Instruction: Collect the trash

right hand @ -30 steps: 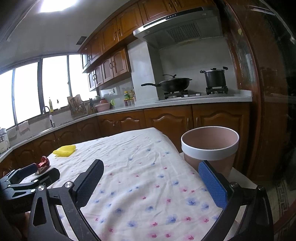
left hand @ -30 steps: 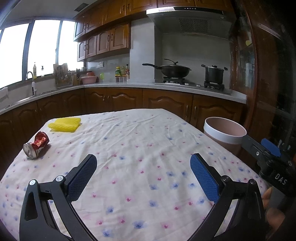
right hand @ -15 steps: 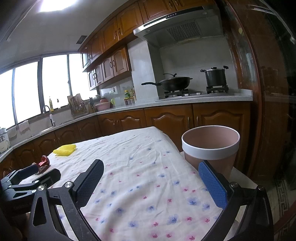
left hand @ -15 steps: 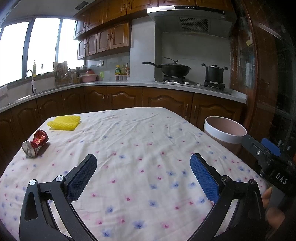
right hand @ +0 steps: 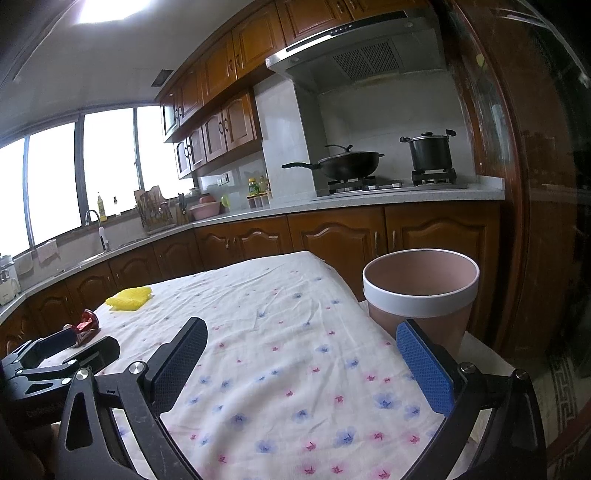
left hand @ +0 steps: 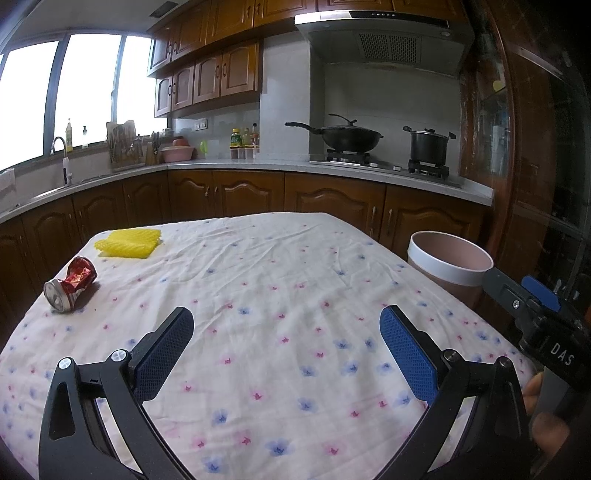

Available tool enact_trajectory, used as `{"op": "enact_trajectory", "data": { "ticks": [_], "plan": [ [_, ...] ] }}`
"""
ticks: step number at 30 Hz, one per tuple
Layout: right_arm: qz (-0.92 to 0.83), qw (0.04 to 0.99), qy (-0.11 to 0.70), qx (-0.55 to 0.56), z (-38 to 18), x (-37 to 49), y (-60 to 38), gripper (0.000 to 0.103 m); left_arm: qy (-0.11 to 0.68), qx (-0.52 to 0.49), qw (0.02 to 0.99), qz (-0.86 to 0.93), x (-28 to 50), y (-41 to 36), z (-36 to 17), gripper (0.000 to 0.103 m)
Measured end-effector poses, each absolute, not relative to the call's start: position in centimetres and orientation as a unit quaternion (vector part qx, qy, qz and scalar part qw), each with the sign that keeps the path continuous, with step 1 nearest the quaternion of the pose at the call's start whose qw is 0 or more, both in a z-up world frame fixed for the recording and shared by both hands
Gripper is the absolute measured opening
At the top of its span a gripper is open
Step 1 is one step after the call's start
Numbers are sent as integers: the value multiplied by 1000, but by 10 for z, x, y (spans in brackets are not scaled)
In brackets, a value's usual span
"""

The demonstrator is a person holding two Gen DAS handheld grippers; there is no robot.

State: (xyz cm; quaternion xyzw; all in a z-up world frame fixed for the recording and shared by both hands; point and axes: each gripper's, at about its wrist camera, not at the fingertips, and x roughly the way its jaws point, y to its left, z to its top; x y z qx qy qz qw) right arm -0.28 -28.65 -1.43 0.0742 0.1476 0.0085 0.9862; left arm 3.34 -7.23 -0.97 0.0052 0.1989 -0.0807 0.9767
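- Grippers: left gripper and right gripper both spread wide, holding nothing.
- Trash: can lies on its side at frame left; yellow net beyond it.
- Bin stands at right, off the table's edge.
- Recommended: straddle the can across its crushed body, then close.

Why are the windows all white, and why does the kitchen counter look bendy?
Left wrist view: the windows glare white because the daylight is too bright for the camera; the fisheye lens curves the counter. Right wrist view: a ceiling light also glares white, the cabinets bow, and the picture's corners go dark.
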Motion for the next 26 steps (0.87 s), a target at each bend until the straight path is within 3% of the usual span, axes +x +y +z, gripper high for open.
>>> {"op": "enact_trajectory", "data": {
  "ticks": [26],
  "plan": [
    [11,984,163,72,-15,3,-280,103,207,1,975,-85,39,-70,-9,103]
  ]
}}
